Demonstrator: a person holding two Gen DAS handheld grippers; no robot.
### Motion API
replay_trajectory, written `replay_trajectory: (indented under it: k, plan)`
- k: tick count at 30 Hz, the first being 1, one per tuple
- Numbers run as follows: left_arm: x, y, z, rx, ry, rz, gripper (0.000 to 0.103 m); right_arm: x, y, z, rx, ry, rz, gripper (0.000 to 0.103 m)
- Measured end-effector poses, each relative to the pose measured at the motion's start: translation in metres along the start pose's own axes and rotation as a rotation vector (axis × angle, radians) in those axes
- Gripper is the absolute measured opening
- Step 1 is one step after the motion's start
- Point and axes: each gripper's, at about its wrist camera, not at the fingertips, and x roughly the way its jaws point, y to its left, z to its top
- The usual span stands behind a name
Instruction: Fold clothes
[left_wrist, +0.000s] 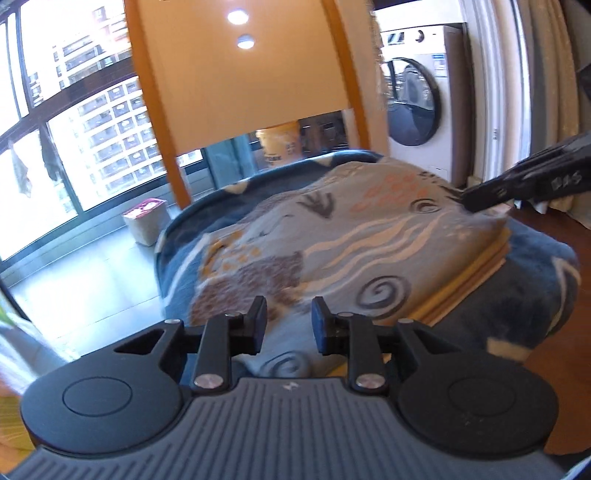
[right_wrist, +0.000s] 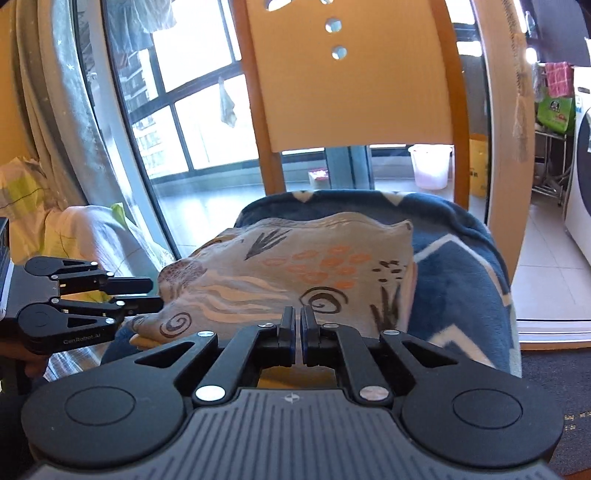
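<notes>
A folded garment (left_wrist: 332, 236) lies on a chair seat covered by a dark blue fleece blanket (left_wrist: 535, 295) with pale line patterns. The garment is grey cloth printed with black spirals, pale wavy bands, clusters of orange rings, brown speckled patches and dark leaf-like marks. Along its edge nearest the right side of the left wrist view, several stacked layers show, with a tan or yellowish layer underneath. Its top is lumpy rather than flat, and the far corner stands up slightly in the right wrist view.

The left gripper (left_wrist: 289, 325) hovers at the near end of the garment with its jaws apart, cloth visible between them; whether the tips touch the fabric I cannot tell. The right gripper (right_wrist: 297, 332) has its jaws together, or nearly so, at the garment's edge; whether cloth is pinched between them cannot be told. In the left wrist view its tip meets the garment's far right corner.

Behind the seat rises the wooden chair back (right_wrist: 354, 81). Beyond it are large windows (left_wrist: 74, 110), a pale bucket (right_wrist: 430, 166) on the floor and a white washing machine (left_wrist: 417, 96).
</notes>
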Motion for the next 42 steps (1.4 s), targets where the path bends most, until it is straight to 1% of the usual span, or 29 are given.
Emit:
replay_trajectory:
  k: [2,3,6,9,11,13,15,18,20,23,25,26,28,29,30,31,32,33,34,35,36,37,39,42]
  plan:
    - [0.005,-0.008,-0.001,0.025,0.015,0.005,0.024,0.008,-0.002,-0.011,0.012,0.034,-0.011,0.007]
    - [0.007,-0.012,-0.001,0.038,0.022,0.008,0.024,0.005,-0.003,-0.013,0.024,0.024,-0.010,0.006]
    - [0.005,-0.012,-0.002,0.022,0.028,0.009,0.024,-0.007,-0.002,-0.014,0.032,-0.007,-0.032,0.007]
    - [0.007,-0.010,-0.002,0.003,0.041,0.013,0.024,-0.004,-0.006,-0.022,0.037,0.024,-0.031,0.007]
    - [0.006,-0.010,-0.001,-0.006,0.048,0.021,0.024,-0.008,-0.005,-0.022,0.048,0.005,-0.044,0.007]
    - [0.005,-0.012,-0.001,-0.010,0.054,0.032,0.024,-0.011,-0.003,-0.023,0.056,-0.005,-0.053,0.009]
    - [0.004,-0.012,0.000,-0.016,0.059,0.040,0.025,-0.011,-0.001,-0.025,0.055,0.002,-0.054,0.014]
    - [0.002,-0.014,-0.001,-0.012,0.062,0.044,0.025,-0.014,-0.002,-0.026,0.069,-0.005,-0.061,0.014]
    - [0.001,-0.014,-0.001,-0.014,0.064,0.047,0.027,-0.017,-0.001,-0.025,0.078,-0.011,-0.064,0.016]
    - [-0.003,-0.013,-0.001,-0.026,0.066,0.054,0.031,-0.021,0.000,-0.027,0.085,-0.013,-0.066,0.023]
    - [-0.005,-0.014,-0.001,-0.032,0.066,0.055,0.033,-0.023,-0.001,-0.029,0.093,-0.010,-0.068,0.031]
    - [-0.006,-0.014,-0.001,-0.035,0.066,0.055,0.034,-0.024,-0.001,-0.030,0.096,-0.008,-0.071,0.033]
    - [-0.009,-0.015,-0.002,-0.040,0.066,0.058,0.037,-0.026,-0.001,-0.032,0.106,-0.007,-0.079,0.041]
    - [-0.011,-0.016,-0.002,-0.045,0.065,0.059,0.040,-0.029,-0.001,-0.034,0.111,-0.011,-0.088,0.044]
    - [-0.014,-0.017,-0.002,-0.052,0.062,0.059,0.046,-0.031,-0.001,-0.035,0.116,-0.015,-0.096,0.049]
    - [-0.017,-0.017,-0.003,-0.070,0.054,0.058,0.050,-0.035,-0.002,-0.036,0.120,-0.020,-0.116,0.057]
    - [-0.020,-0.016,-0.004,-0.094,0.043,0.053,0.060,-0.038,-0.001,-0.037,0.122,-0.024,-0.136,0.063]
    - [-0.024,-0.016,-0.005,-0.118,0.033,0.048,0.069,-0.041,-0.001,-0.038,0.124,-0.029,-0.156,0.076]
    - [-0.026,-0.017,-0.006,-0.132,0.033,0.044,0.072,-0.043,-0.002,-0.039,0.127,-0.031,-0.169,0.085]
    - [-0.028,-0.018,-0.008,-0.146,0.034,0.041,0.078,-0.045,-0.002,-0.040,0.131,-0.033,-0.182,0.088]
    - [-0.030,-0.019,-0.009,-0.159,0.034,0.037,0.085,-0.047,-0.002,-0.041,0.135,-0.035,-0.194,0.093]
    - [-0.032,-0.021,-0.010,-0.172,0.038,0.034,0.089,-0.048,-0.002,-0.042,0.144,-0.029,-0.201,0.099]
    - [-0.034,-0.023,-0.012,-0.199,0.047,0.034,0.102,-0.047,0.000,-0.042,0.156,-0.012,-0.222,0.101]
    - [-0.041,-0.026,-0.013,-0.225,0.063,0.042,0.102,-0.047,0.004,-0.041,0.176,0.019,-0.230,0.101]
